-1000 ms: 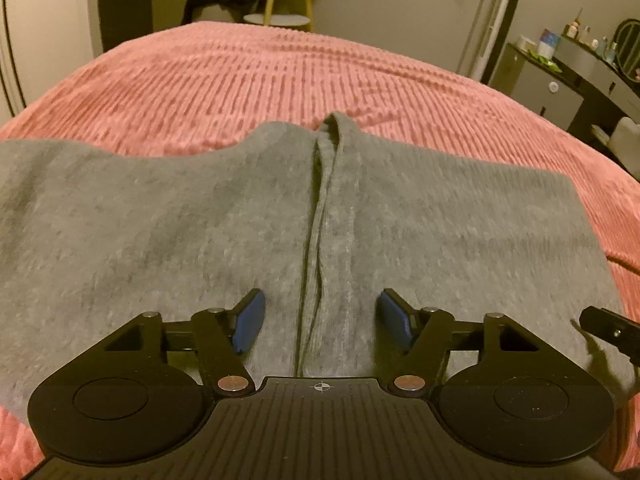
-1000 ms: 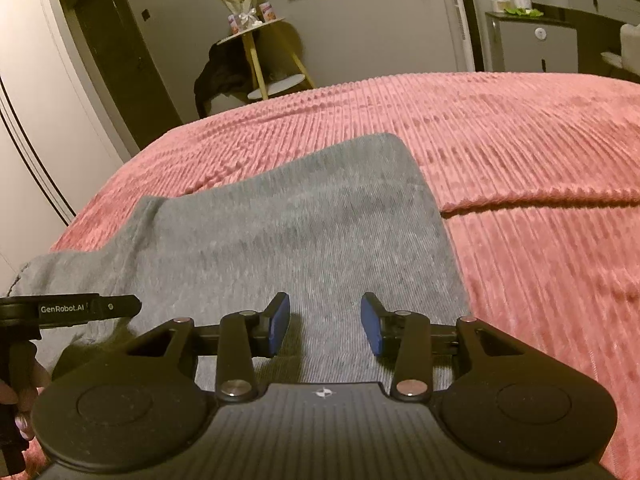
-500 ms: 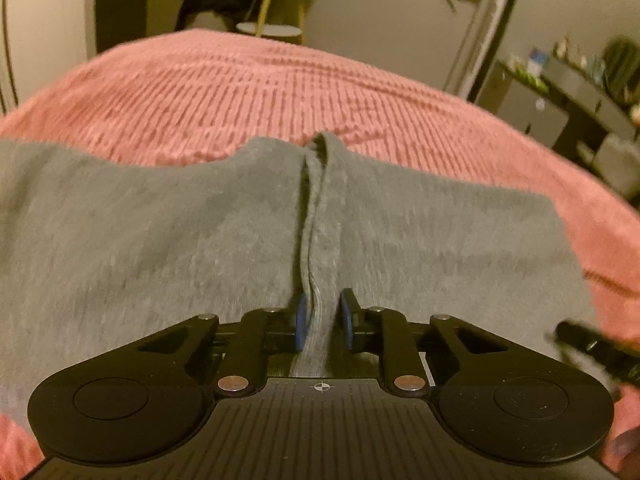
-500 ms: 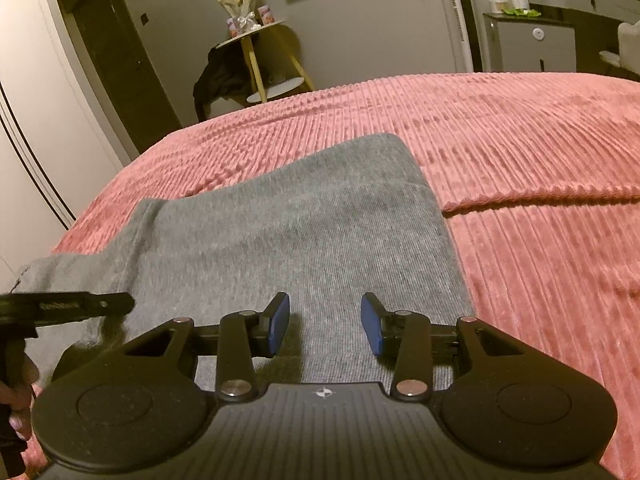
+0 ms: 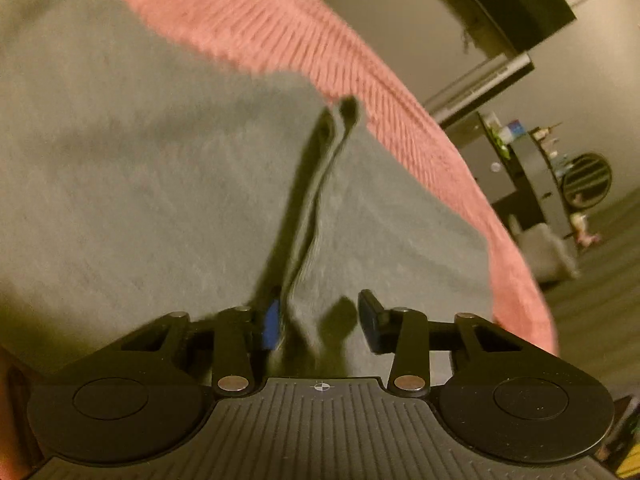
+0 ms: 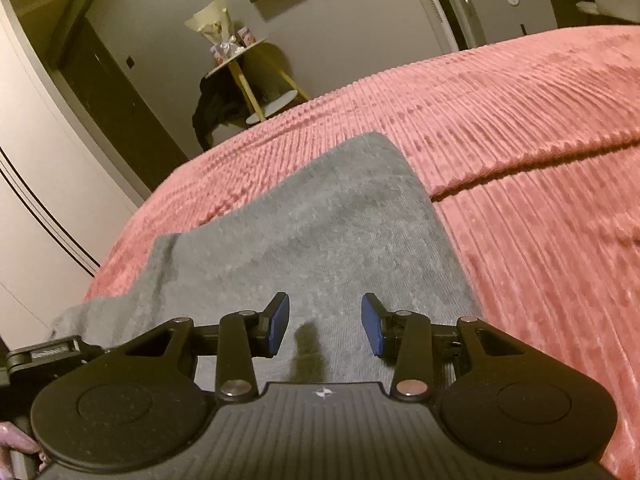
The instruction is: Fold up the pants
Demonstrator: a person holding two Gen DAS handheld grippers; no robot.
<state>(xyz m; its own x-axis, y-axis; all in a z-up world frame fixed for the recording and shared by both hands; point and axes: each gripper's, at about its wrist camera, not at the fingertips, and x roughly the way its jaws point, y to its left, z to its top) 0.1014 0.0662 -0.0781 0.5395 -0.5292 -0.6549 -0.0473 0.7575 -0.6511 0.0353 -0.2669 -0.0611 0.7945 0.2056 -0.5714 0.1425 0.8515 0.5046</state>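
Observation:
Grey pants [image 5: 140, 184] lie flat on a pink ribbed bedspread [image 5: 280, 36]. In the left wrist view a raised fold of the pants' middle seam [image 5: 316, 208] runs toward my left gripper [image 5: 320, 324], whose jaws stand apart with the fold between them, close by the left pad. The view is tilted and blurred. In the right wrist view my right gripper [image 6: 324, 324] is open and empty, low over the pants [image 6: 320, 232] near their right edge. The left gripper's body [image 6: 44, 354] shows at the lower left.
The bedspread [image 6: 520, 160] spreads wide to the right, with a crease across it. Beyond the bed stand a small round side table [image 6: 256, 80] with dark clothing, a grey cabinet [image 6: 508, 12], and a dark dresser [image 5: 536, 176].
My left gripper shut on the seam fold half a second ago and now stands open again. It has tilted and swung left. The right gripper has barely moved.

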